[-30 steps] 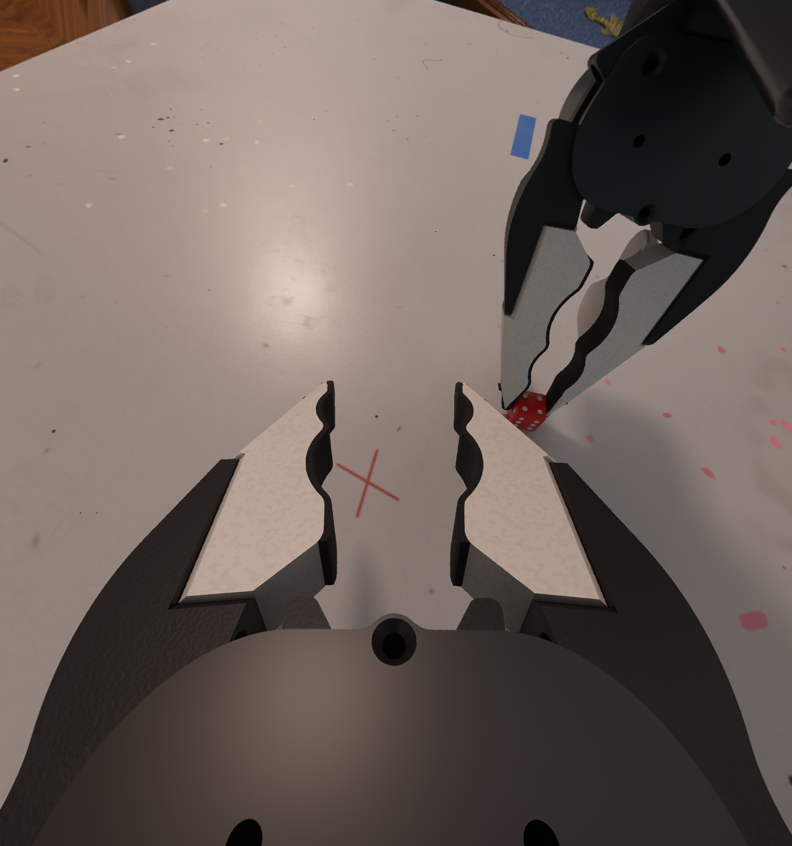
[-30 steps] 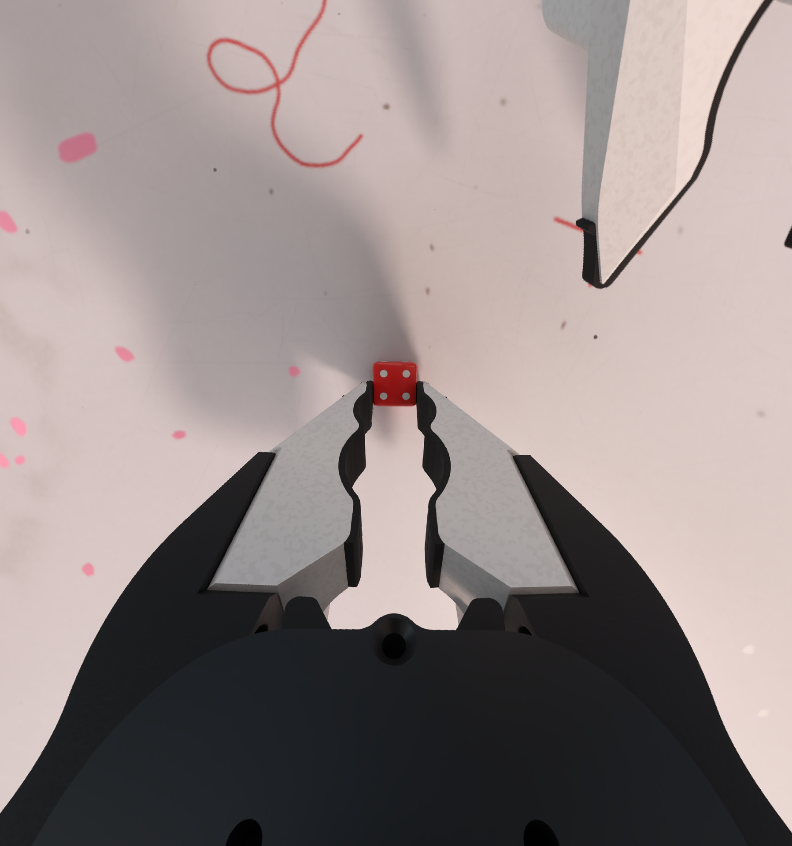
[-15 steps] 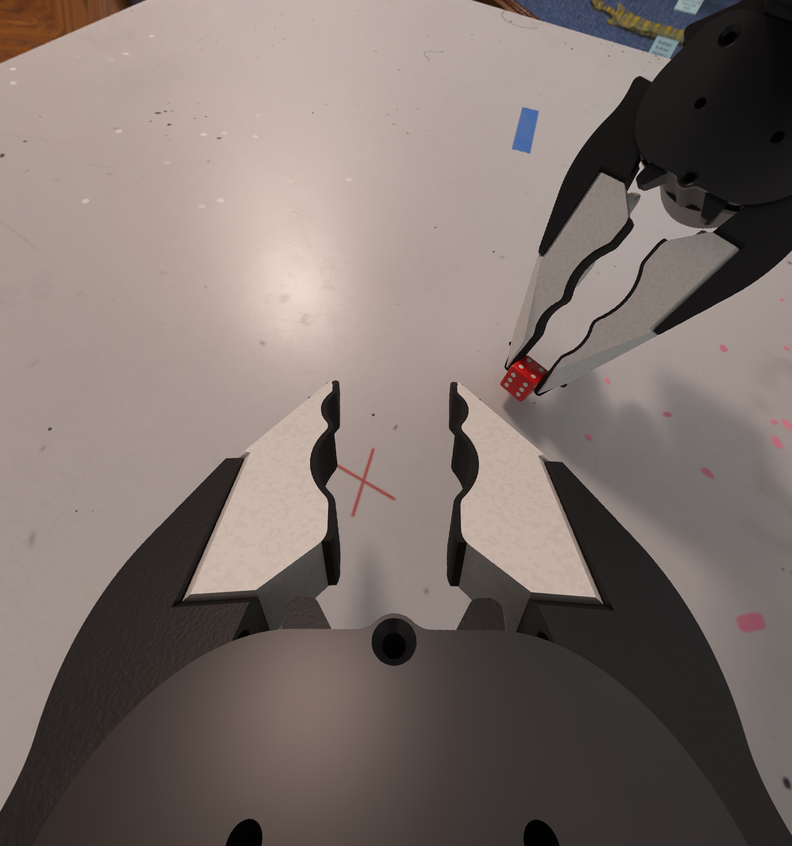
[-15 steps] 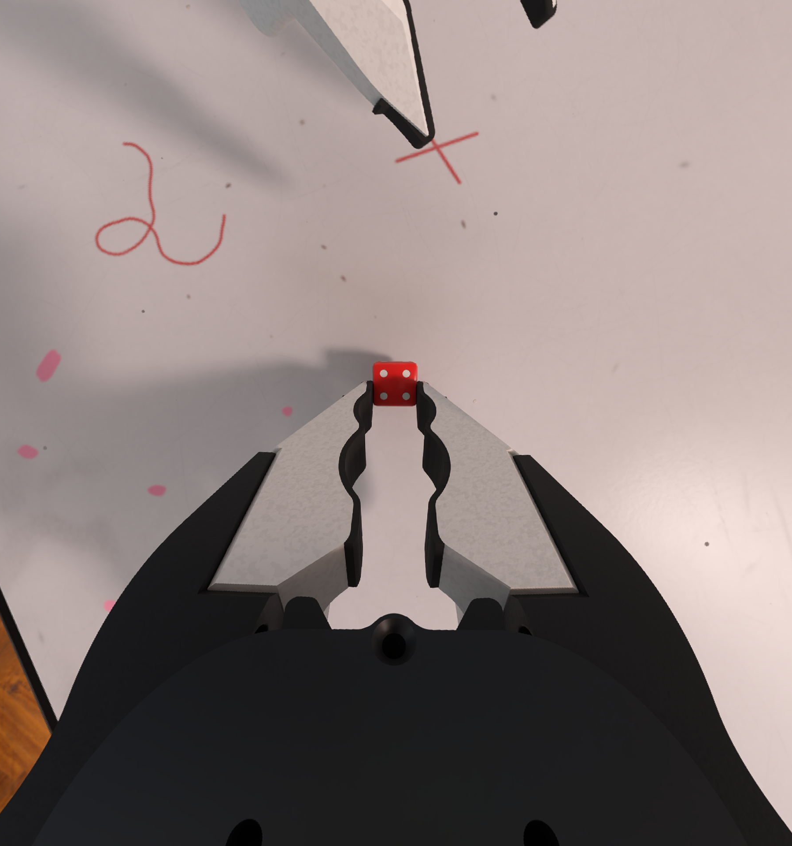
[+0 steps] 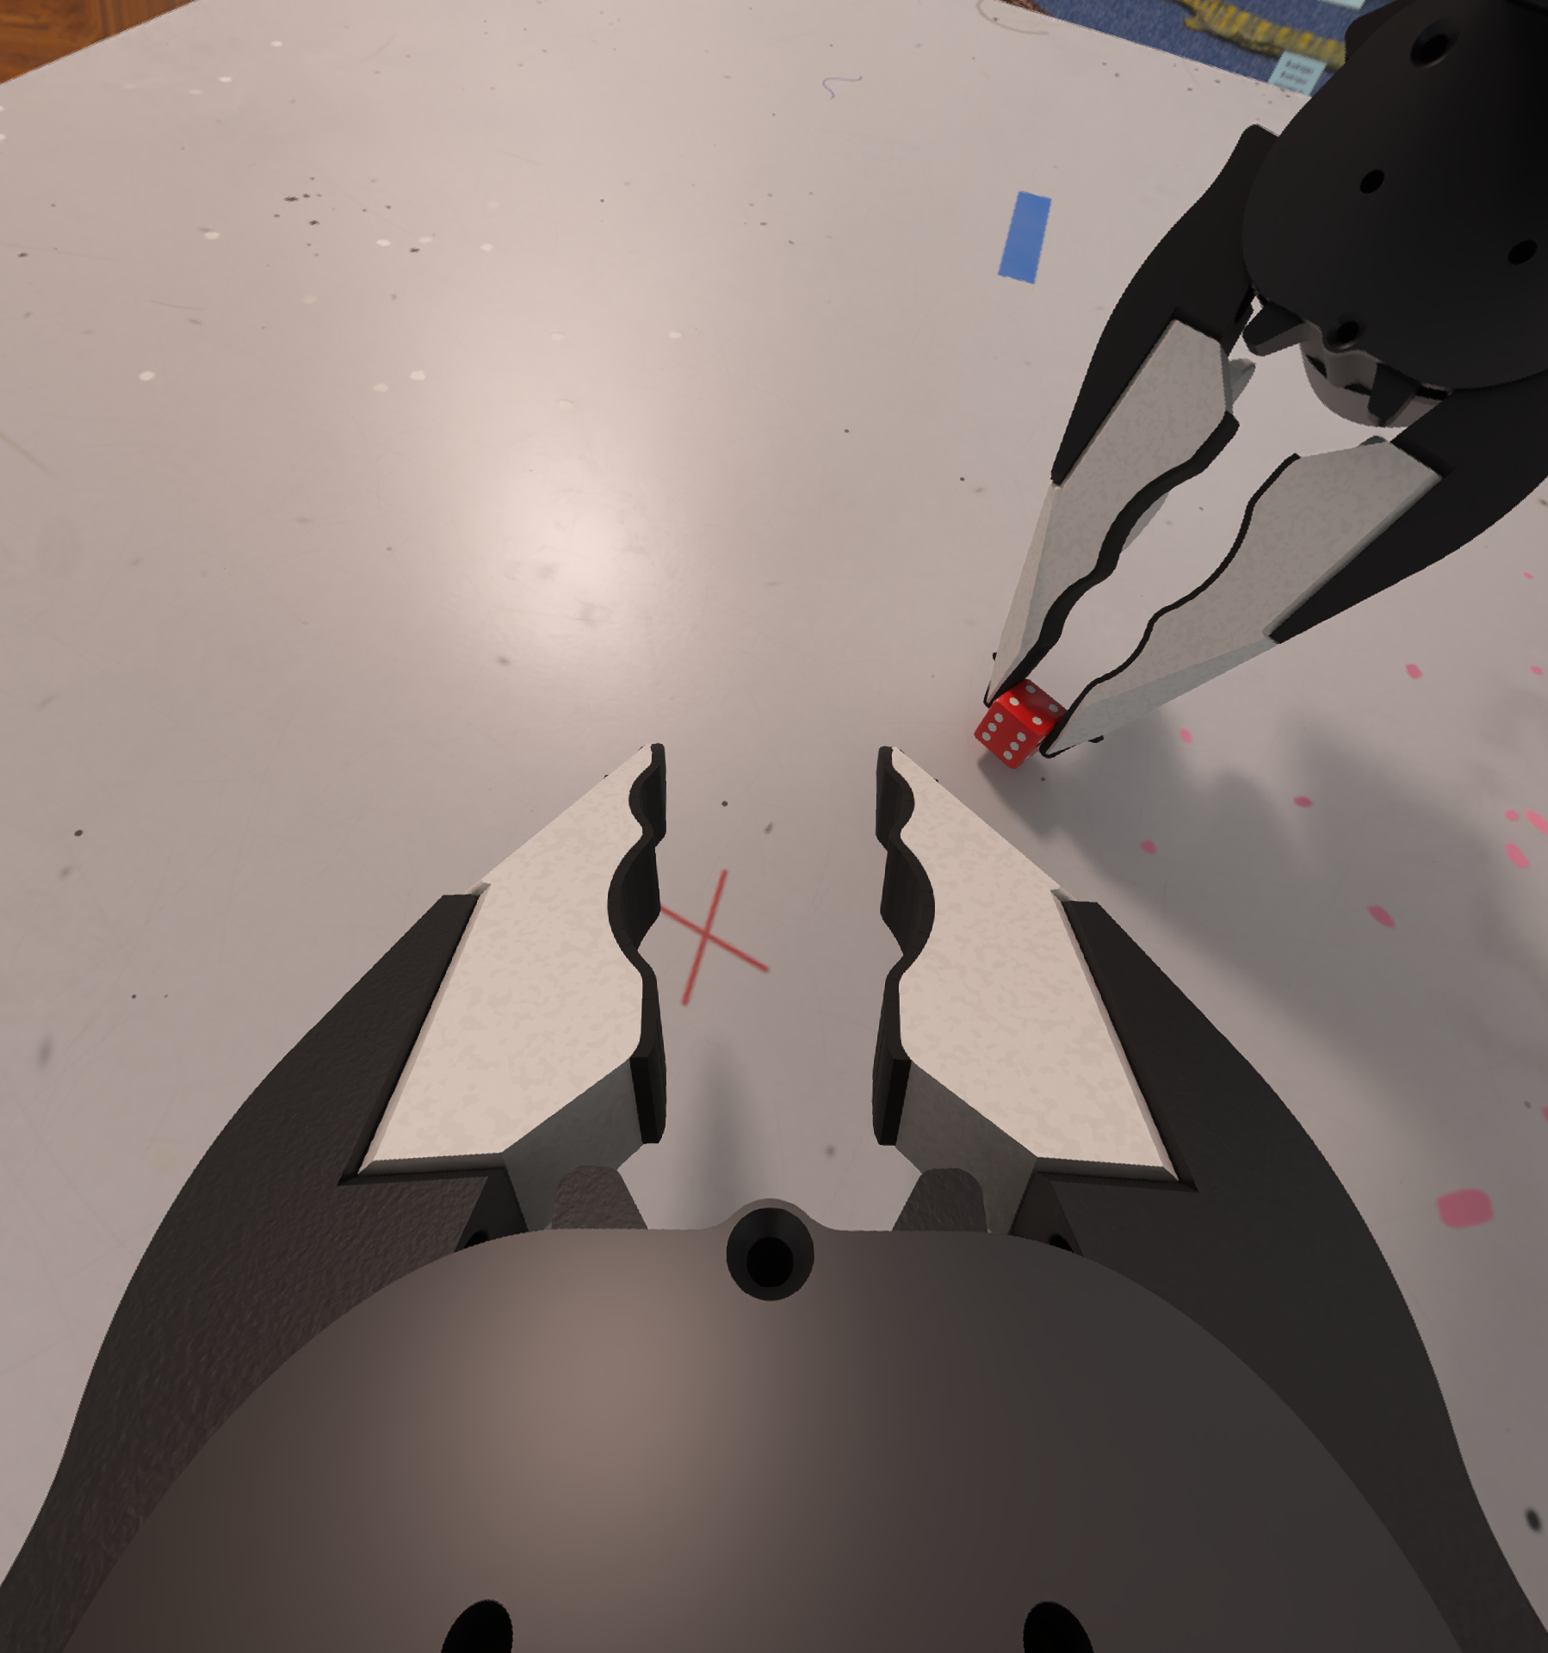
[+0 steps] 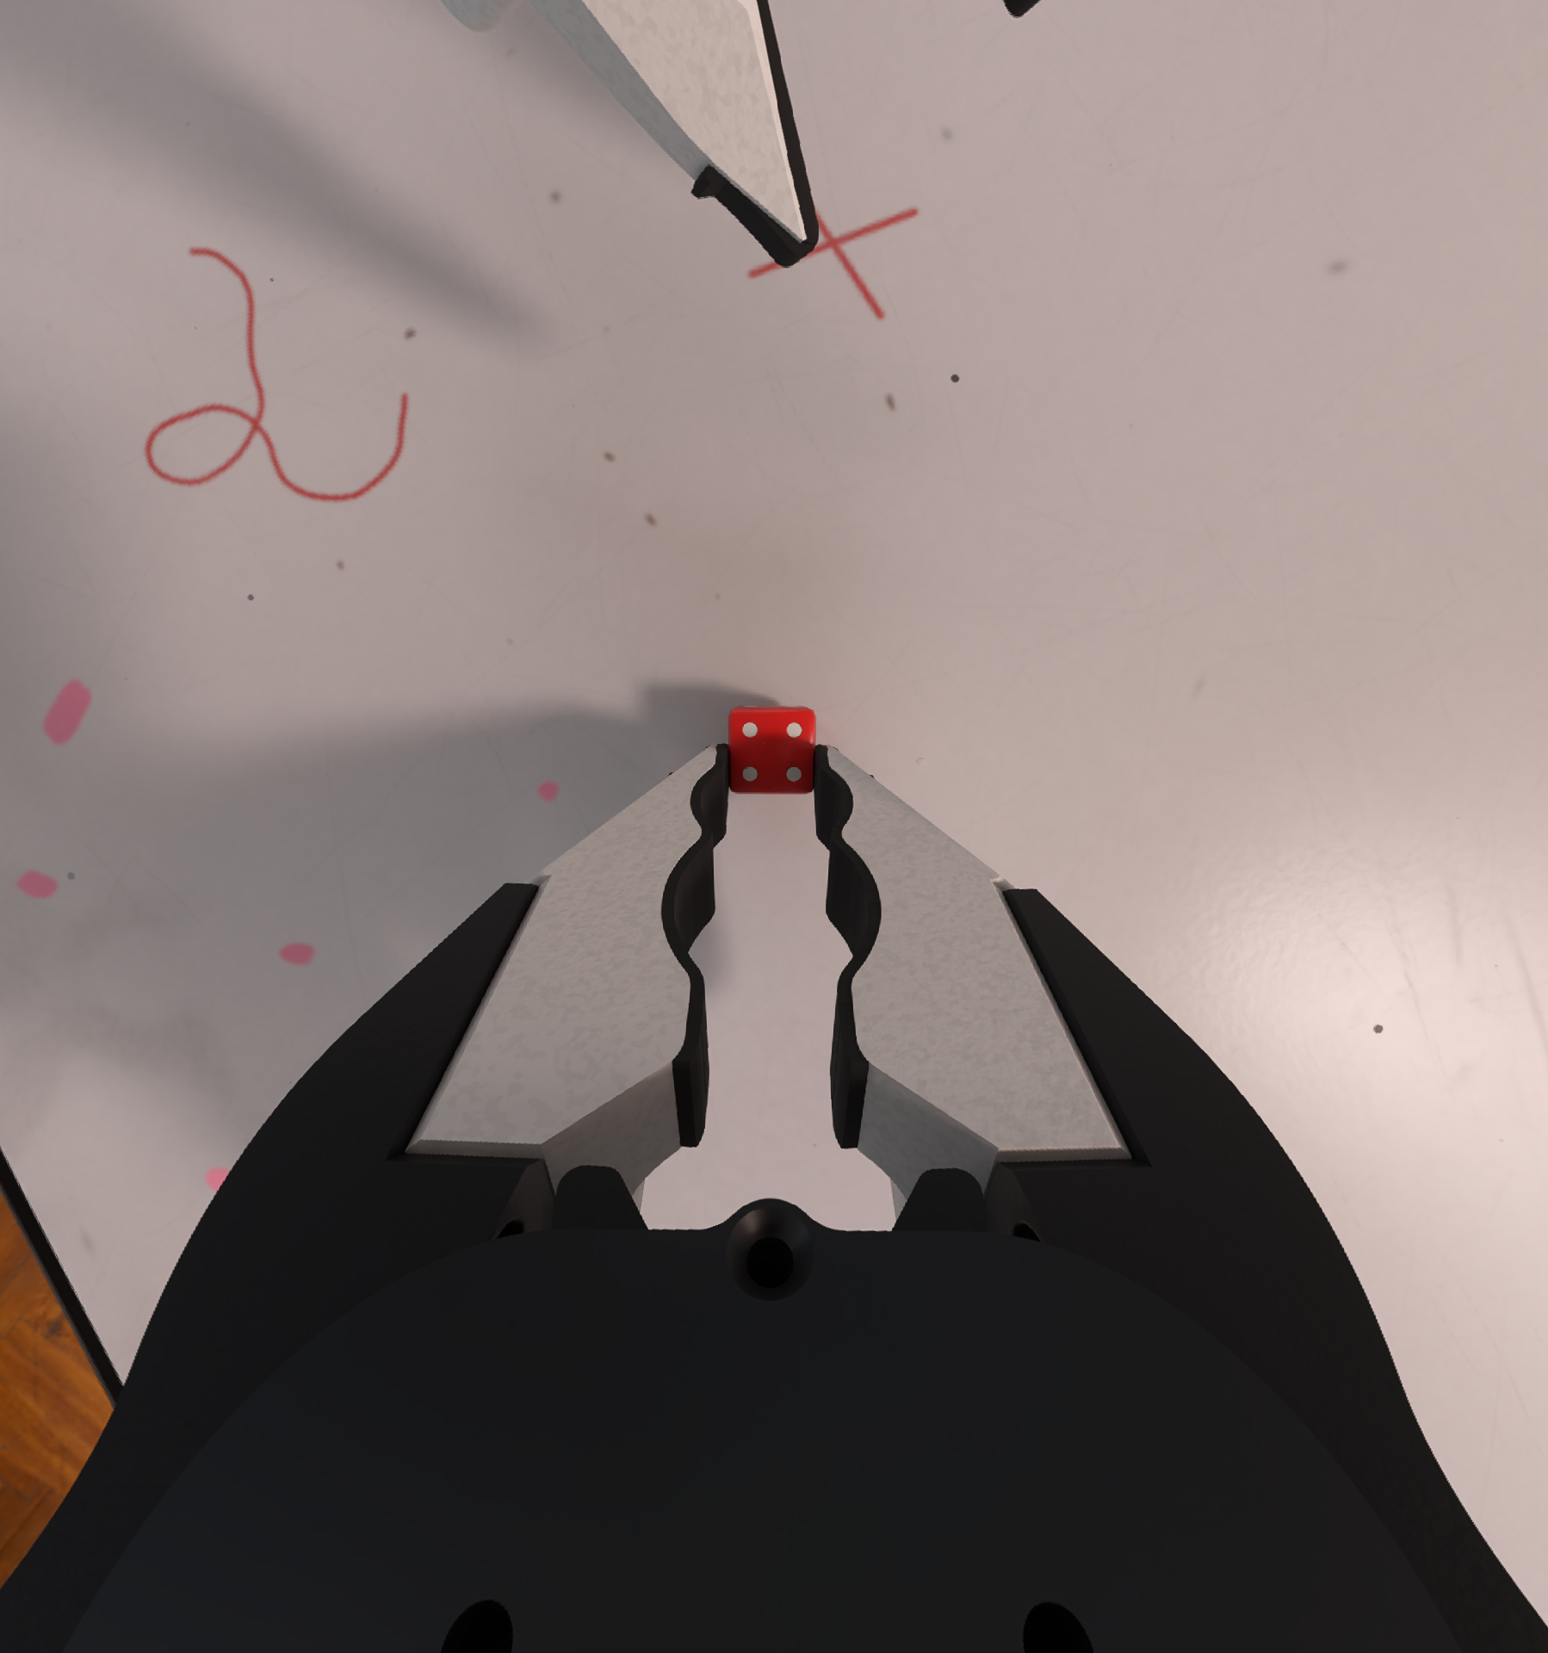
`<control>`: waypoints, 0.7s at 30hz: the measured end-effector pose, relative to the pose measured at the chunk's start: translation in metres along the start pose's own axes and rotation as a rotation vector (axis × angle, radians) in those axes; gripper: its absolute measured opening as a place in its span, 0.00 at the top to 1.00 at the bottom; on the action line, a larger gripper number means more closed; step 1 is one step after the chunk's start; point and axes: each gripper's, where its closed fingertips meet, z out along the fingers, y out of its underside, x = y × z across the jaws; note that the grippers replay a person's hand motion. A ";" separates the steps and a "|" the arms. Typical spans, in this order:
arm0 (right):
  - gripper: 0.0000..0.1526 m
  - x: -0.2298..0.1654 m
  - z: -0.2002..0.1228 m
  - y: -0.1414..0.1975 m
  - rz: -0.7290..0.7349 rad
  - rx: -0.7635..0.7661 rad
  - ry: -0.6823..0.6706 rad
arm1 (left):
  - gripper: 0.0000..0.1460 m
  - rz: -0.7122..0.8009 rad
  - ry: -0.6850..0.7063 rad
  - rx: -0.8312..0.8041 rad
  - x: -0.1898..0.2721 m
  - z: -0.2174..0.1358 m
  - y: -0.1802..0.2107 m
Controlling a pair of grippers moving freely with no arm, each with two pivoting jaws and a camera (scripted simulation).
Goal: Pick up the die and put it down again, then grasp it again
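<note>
- Plainly, the right claw [image 6: 771,760] is pinching the red die [image 6: 771,750] at its very tips, one fingertip on each of two opposite side faces, so the flat faces give a square seat for so small a cube.
- Only the tips hold it: the wavy inner edges behind them stand apart with the table [image 6: 1200,626] showing between, and the face with four white pips is turned to the right wrist camera.
- From the left wrist view the die [image 5: 1016,726] sits low under the slanting right claw [image 5: 1025,724], with its shadow starting right at its base. I judge it to be at the surface or barely above it; contact itself I cannot tell.
- A low carry of that sort suits the task, since a die set down from close to the table is less likely to tumble away.
- The left claw [image 5: 770,760] is spread wide with nothing between its fingers, hovering over a red cross [image 5: 708,935] drawn on the table, just beside the die but not touching it. It seems parked there so as not to crowd the working claw.
- Marks around the spot are only surface marks: a red looped scribble [image 6: 261,420], pink spots [image 5: 1464,1207] and a strip of blue tape [image 5: 1024,237] farther off.
- In my judgement the step in hand is the pick-up or the set-down; releasing calls for a gentle spreading of the fingers so neither tip drags the die sideways.
</note>
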 end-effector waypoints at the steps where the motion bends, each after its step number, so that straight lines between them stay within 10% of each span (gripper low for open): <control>1: 0.87 0.000 -0.001 0.000 0.000 0.001 0.000 | 0.68 0.001 0.000 -0.001 0.000 0.000 0.000; 5: 0.72 0.001 -0.004 0.000 -0.025 0.000 -0.007 | 0.68 0.003 0.002 -0.002 0.001 0.000 0.000; 21: 0.70 0.001 0.001 -0.003 -0.349 -0.084 -0.122 | 0.69 -0.004 0.013 -0.016 0.000 0.001 0.004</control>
